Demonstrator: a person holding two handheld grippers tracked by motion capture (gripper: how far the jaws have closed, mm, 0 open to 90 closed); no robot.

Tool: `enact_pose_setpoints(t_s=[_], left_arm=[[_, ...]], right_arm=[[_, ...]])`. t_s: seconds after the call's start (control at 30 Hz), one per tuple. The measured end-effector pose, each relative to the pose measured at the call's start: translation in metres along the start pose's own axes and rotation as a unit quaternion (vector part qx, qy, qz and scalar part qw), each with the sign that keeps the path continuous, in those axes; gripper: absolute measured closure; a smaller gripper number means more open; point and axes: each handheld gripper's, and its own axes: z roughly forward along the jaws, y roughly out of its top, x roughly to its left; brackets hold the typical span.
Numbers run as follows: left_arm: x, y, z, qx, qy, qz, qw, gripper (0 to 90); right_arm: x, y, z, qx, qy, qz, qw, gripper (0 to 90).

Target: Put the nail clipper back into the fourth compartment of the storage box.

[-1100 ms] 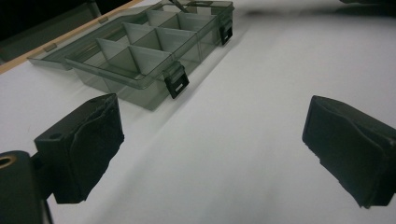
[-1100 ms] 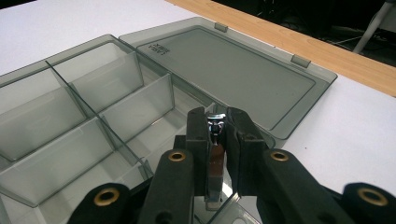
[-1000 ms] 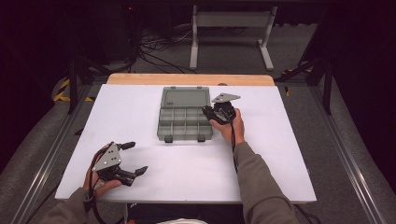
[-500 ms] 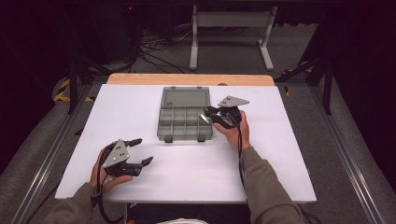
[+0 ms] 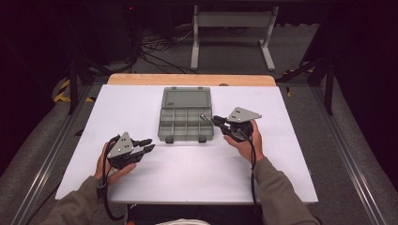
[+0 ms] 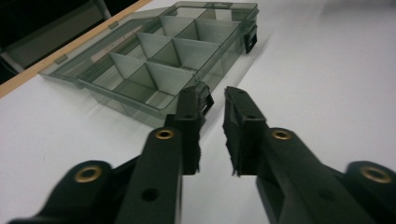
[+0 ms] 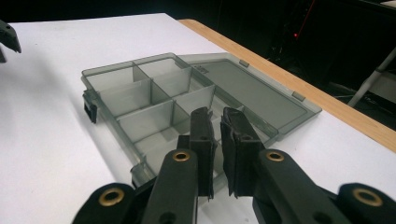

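Observation:
A grey see-through compartment box [image 5: 185,138] lies open mid-table, its lid [image 5: 186,98] folded flat toward the far side. Its compartments look empty. My left gripper [image 5: 146,144] hovers near the box's front left corner, jaws apart with nothing between them. In the left gripper view the box [image 6: 154,51] lies just beyond that gripper [image 6: 214,98]. My right gripper [image 5: 217,121] is at the box's right edge. In the right gripper view this gripper [image 7: 215,116] shows a narrow gap over the nearest compartments [image 7: 140,88], with nothing visible in it.
The white tabletop [image 5: 197,178] spreads wide around the box, with a wooden strip [image 5: 187,78] along its far edge. A metal stand [image 5: 232,28] and cables sit on the dark floor beyond. A tip of the left gripper [image 7: 7,39] shows in the right gripper view.
My left gripper has moved forward toward the box's front left corner. My right gripper has drawn back slightly to the right, off the box's right compartments.

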Motion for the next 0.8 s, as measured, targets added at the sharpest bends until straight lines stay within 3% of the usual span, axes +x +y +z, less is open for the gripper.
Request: enact_pose_setpoints(t_s=[0.17, 0.3, 0.47, 0.67, 0.8], left_arm=[[0.0, 0.002, -0.001, -0.007, -0.013, 0.001, 0.9999, 89.4], [0.001, 0.003, 0.001, -0.003, -0.011, -0.002, 0.9999, 89.6], [0.008, 0.005, 0.005, -0.006, 0.0, -0.01, 0.9999, 89.7], [0.017, 0.002, 0.01, -0.008, -0.009, -0.017, 0.9998, 89.8], [0.022, 0.002, 0.012, -0.002, 0.003, -0.019, 0.9998, 89.8]], right_arm=[[0.003, -0.004, -0.011, 0.006, -0.003, -0.007, 1.0, 88.6], [0.004, -0.008, -0.018, 0.011, 0.0, 0.005, 0.9999, 90.0], [0.005, -0.012, -0.017, 0.028, -0.004, 0.003, 0.9996, 90.0], [0.0, -0.015, -0.017, 0.035, -0.008, 0.009, 0.9993, 90.0], [-0.002, -0.016, -0.018, 0.038, -0.014, 0.011, 0.9991, 90.0]])
